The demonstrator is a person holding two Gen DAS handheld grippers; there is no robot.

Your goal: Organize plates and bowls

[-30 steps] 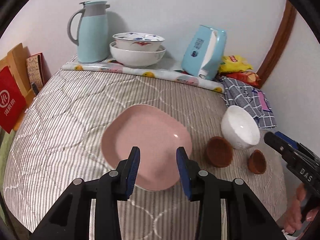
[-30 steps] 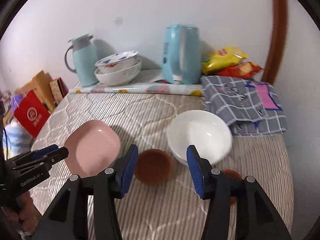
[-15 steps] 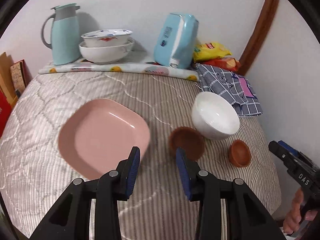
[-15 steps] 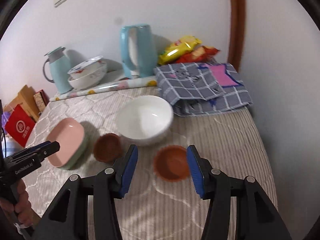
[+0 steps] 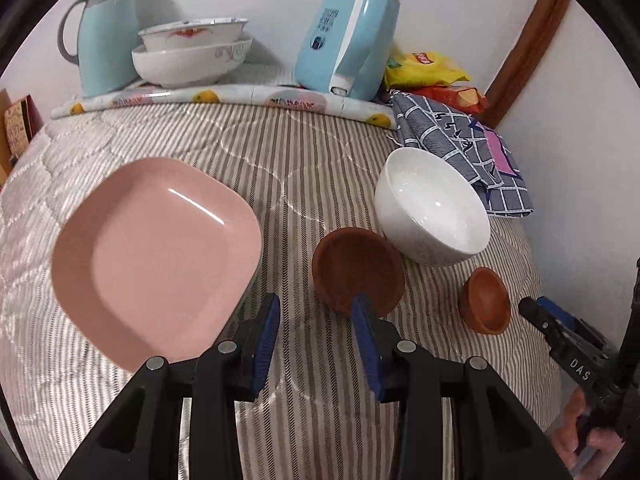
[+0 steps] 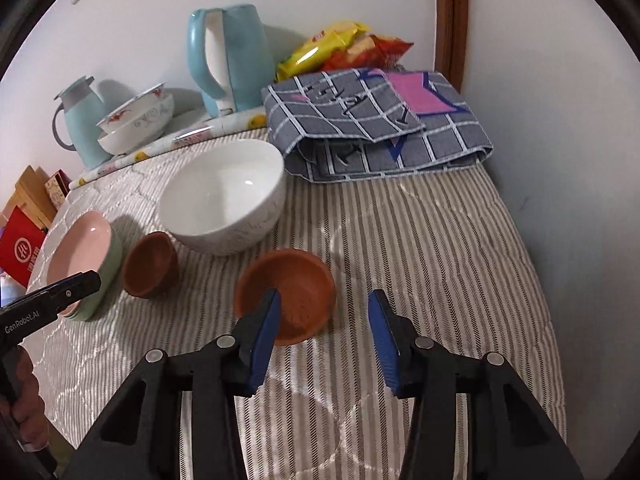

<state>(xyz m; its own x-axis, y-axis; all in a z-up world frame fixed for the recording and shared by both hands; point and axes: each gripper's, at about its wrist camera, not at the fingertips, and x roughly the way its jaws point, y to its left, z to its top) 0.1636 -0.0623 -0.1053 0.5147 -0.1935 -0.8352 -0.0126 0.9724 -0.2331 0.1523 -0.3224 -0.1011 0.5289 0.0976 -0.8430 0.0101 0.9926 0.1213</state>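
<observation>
Underneath everything, a striped quilted cover (image 5: 320, 168). At its far right, a folded grey checked cloth (image 6: 380, 120) with a pink patch and dark stitched characters too small to read. Against the wall, a pale blue kettle (image 5: 348, 36) with white print on its side, not legible. Beside it, a yellow snack bag (image 5: 424, 68) with a round red logo, name unclear. At far left in the right wrist view, a red bag (image 6: 20, 252) with a white circular emblem.

Left on the cover, a pink plate (image 5: 160, 248), rounded square with no long axis, face up, one corner toward the near edge, stacked on a green plate (image 6: 110, 276). To the right, a white bowl (image 5: 432, 208), mouth up. Just in front of it, touching or nearly so, a larger brown bowl (image 5: 356, 268), mouth up. Further right, apart, a smaller brown bowl (image 5: 484, 300), mouth up.

Left gripper (image 5: 316, 302), marked "GenRobot.AI": jaws narrowly parted, nothing between them, right fingertip overlapping the larger brown bowl's near rim. Right gripper (image 6: 325, 298), marked "DAS": jaws moderately parted, just been closing a little, left fingertip over the smaller brown bowl, pads not pressing it.
</observation>
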